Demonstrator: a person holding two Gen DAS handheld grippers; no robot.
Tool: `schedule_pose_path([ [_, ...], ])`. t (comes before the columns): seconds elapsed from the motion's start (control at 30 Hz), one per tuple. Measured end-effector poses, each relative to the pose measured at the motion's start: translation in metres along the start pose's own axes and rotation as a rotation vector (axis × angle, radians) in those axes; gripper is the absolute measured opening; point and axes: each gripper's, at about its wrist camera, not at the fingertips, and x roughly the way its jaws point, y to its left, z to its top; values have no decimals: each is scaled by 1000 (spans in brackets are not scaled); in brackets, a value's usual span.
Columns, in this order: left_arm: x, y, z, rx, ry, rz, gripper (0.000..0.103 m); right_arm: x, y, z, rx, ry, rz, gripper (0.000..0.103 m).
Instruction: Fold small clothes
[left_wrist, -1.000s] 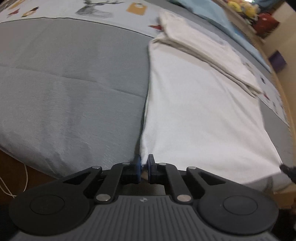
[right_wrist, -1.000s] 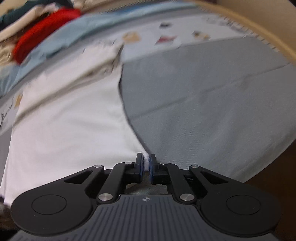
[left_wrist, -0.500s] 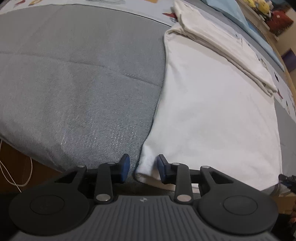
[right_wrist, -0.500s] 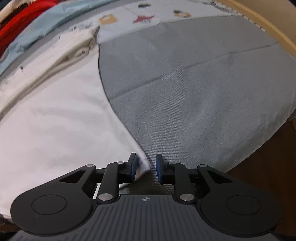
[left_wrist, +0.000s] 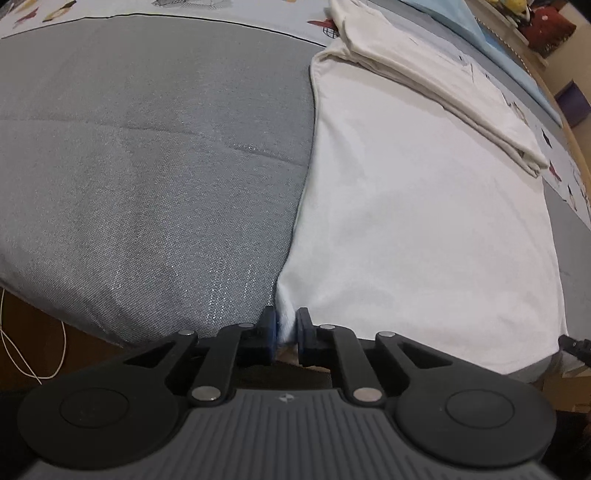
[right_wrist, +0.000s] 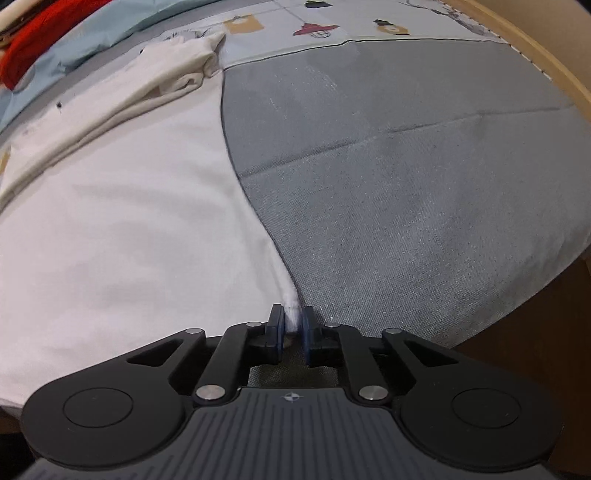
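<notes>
1. A wide bed covered in a grey woven quilt (left_wrist: 155, 155) fills the room in front of me, with a pale printed sheet (right_wrist: 332, 22) showing along its far side and a wooden bed frame (right_wrist: 546, 62) curving round the edge.
2. On the quilt lies the piece being worked: a plain white cotton garment (left_wrist: 417, 221), spread flat, its near hem at the edge of the bed closest to the person. Its far end is already doubled over into a thick cream-white folded band (left_wrist: 436, 85); I cannot tell whether that band is part of the same garment or a second one lying on it.
3. The left gripper (left_wrist: 284, 332) has its blue-padded jaws pinched onto the near left corner of the white garment, with cloth bunched between them.
4. The right gripper (right_wrist: 291, 330) is likewise clamped on the near right corner, a tuft of white fabric caught between its pads.
5. To my eye the step in hand is the grasp for a lengthwise fold: both near corners are held, and the cloth is not yet off the quilt.
6. The next move would call for raising both corners together, keeping the hem taut and level, and carrying it away toward the folded band so the edges meet squarely without dragging the lower layer.
</notes>
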Motion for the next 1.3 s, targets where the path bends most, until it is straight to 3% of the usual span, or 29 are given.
schedule_pose_path([
  [0.27, 1, 1, 0, 3, 2, 0, 9, 3, 5, 1, -34, -2, -14, 9],
  [0.47, 1, 0, 1, 9, -2, -4, 8, -11, 3, 1, -10, -59, 6, 7],
  [0.63, 3, -1, 1, 23, 1, 5, 9, -1, 2, -2, -8, -1, -8, 12],
  [0.87, 3, -3, 2, 37, -5, 7, 8, -1, 4, -1, -30, -18, -19, 8],
  [1.1, -14, -11, 1, 74, -73, -1, 7, -27, 5, 4, -15, -152, 37, 6],
  [1.3, -63, -19, 0, 97, -189, -76, 6, -86, 12, 10, -67, -331, 143, 6],
])
